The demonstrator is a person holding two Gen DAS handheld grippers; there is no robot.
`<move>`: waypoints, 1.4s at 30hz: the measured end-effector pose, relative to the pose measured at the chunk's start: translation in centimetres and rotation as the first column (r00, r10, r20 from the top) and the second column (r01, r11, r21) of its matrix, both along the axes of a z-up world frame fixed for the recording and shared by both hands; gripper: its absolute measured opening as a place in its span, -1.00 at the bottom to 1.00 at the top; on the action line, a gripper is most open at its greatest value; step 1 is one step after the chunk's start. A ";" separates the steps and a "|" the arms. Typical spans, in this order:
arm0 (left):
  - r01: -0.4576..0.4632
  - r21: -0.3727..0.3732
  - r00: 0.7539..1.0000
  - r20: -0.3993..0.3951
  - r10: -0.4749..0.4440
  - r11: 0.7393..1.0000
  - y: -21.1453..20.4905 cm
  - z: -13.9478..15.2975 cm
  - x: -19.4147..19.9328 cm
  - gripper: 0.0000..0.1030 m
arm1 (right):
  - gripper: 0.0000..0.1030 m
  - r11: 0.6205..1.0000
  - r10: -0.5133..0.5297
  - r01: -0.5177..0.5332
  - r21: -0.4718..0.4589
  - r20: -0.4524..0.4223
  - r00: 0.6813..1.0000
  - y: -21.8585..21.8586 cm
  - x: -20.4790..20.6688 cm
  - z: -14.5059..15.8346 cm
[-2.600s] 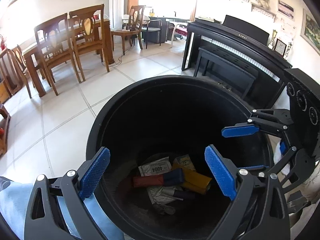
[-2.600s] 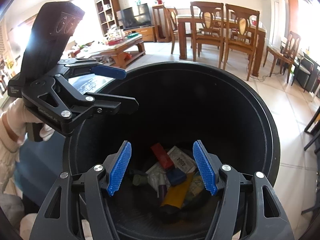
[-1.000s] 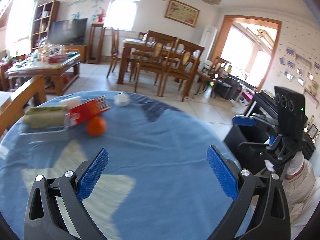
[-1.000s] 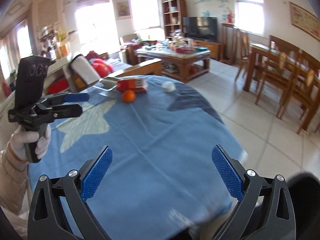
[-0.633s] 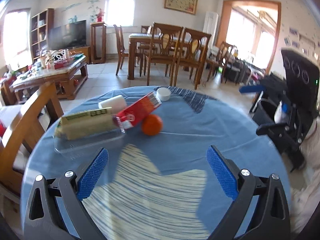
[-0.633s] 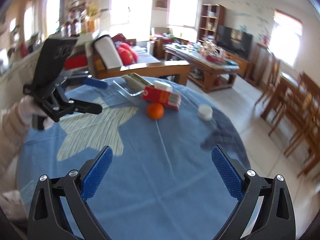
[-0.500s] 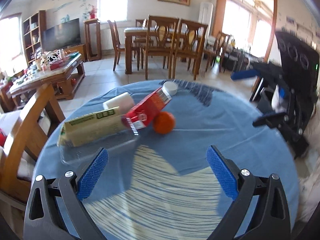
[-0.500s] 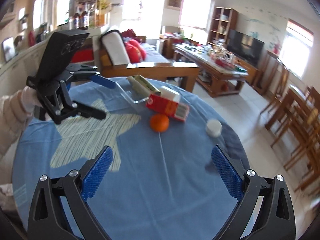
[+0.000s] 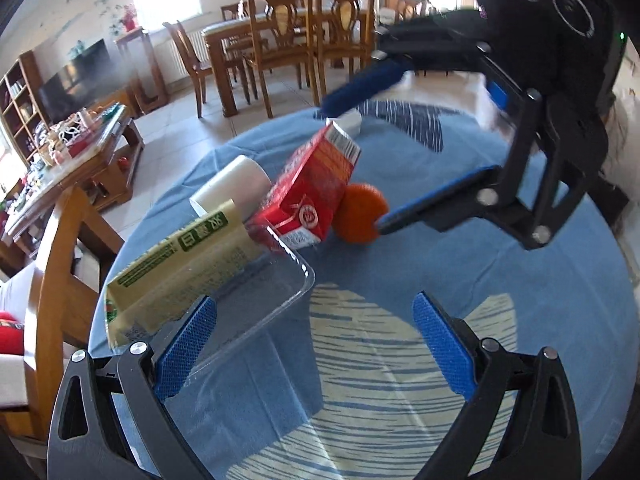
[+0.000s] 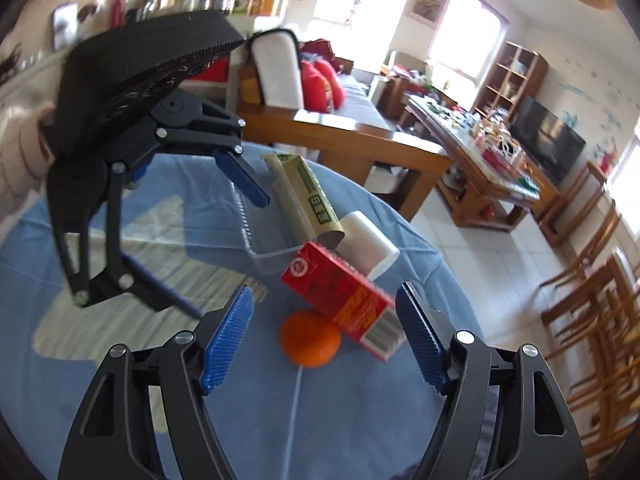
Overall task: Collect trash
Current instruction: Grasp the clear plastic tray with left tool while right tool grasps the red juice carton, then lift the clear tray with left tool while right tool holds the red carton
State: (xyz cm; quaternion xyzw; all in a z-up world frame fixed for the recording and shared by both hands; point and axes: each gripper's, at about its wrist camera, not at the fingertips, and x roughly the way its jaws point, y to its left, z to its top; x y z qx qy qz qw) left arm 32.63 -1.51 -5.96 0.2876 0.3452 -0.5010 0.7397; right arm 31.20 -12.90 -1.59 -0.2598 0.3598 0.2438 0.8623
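On the round blue-clothed table (image 9: 400, 360) lie a clear plastic tray (image 9: 256, 292), a yellow-green carton (image 9: 180, 264) resting in it, a red carton (image 9: 312, 192), a white cylinder (image 9: 232, 184) and an orange (image 9: 360, 212). My left gripper (image 9: 316, 344) is open and empty, its left pad at the tray's near edge. My right gripper (image 10: 324, 336) is open and empty, with the orange (image 10: 310, 338) and the red carton's end (image 10: 348, 300) between its pads. The right gripper also shows in the left wrist view (image 9: 360, 152); the left gripper shows in the right wrist view (image 10: 224, 240).
A small white cup (image 9: 346, 122) stands at the table's far edge. A wooden chair (image 9: 56, 264) stands by the table on the left. Dining chairs and table (image 9: 296, 32), a coffee table (image 10: 480, 160) and a sofa (image 10: 320, 92) are beyond.
Both grippers left the black bin, swung over the table and closed in on the pile. The right gripper now straddles the orange and the left is at the clear tray.
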 end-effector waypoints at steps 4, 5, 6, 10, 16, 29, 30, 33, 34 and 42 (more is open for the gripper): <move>0.020 0.022 1.000 -0.012 -0.020 1.000 0.0 -0.7 0.0 0.64 | 0.41 0.998 0.026 -0.027 -0.056 -0.022 0.999 0.9 1.7 -1.4; 0.018 0.033 1.000 -0.010 -0.018 0.999 0.0 -0.9 0.0 0.61 | 0.41 0.997 0.031 -0.033 -0.065 -0.023 0.999 1.1 2.1 -1.7; 0.013 0.042 1.000 -0.008 -0.013 0.999 0.0 -1.2 0.0 0.58 | 0.41 0.997 0.032 -0.033 -0.069 -0.024 0.999 1.3 2.1 -2.2; -0.016 0.019 0.999 -0.029 0.017 1.000 0.6 -1.3 0.5 0.37 | 0.38 0.995 0.030 -0.032 -0.093 -0.022 0.999 1.6 3.1 -3.1; -0.126 -0.031 0.991 -0.049 0.124 0.992 1.7 -0.5 1.8 -0.50 | -0.06 0.997 -0.012 0.012 -0.076 -0.003 1.000 1.2 3.9 -3.2; -0.169 -0.114 0.985 -0.052 0.164 0.979 2.9 1.6 -1.3 -0.87 | -0.36 1.000 -0.031 0.031 0.005 0.054 0.998 -0.2 0.5 -0.4; -0.171 -0.122 0.985 -0.050 0.166 0.978 3.0 1.9 -1.7 -0.87 | -0.36 0.999 -0.032 0.031 0.021 0.053 0.998 -0.3 0.1 0.1; -0.173 -0.159 0.985 -0.049 0.167 0.972 3.4 3.1 -3.7 -0.87 | -0.36 0.997 -0.048 0.045 0.070 0.046 0.998 -0.9 -1.9 1.4; -0.175 -0.166 0.984 -0.048 0.169 0.970 3.4 3.4 -4.2 -0.87 | -0.36 0.994 -0.056 0.053 0.094 0.036 0.998 -1.1 -2.7 1.9; -0.255 -0.119 0.967 -0.013 0.255 0.960 3.6 3.1 -6.6 -0.86 | -0.37 0.924 -0.192 0.201 0.325 -0.060 0.980 -3.9 -10.5 4.6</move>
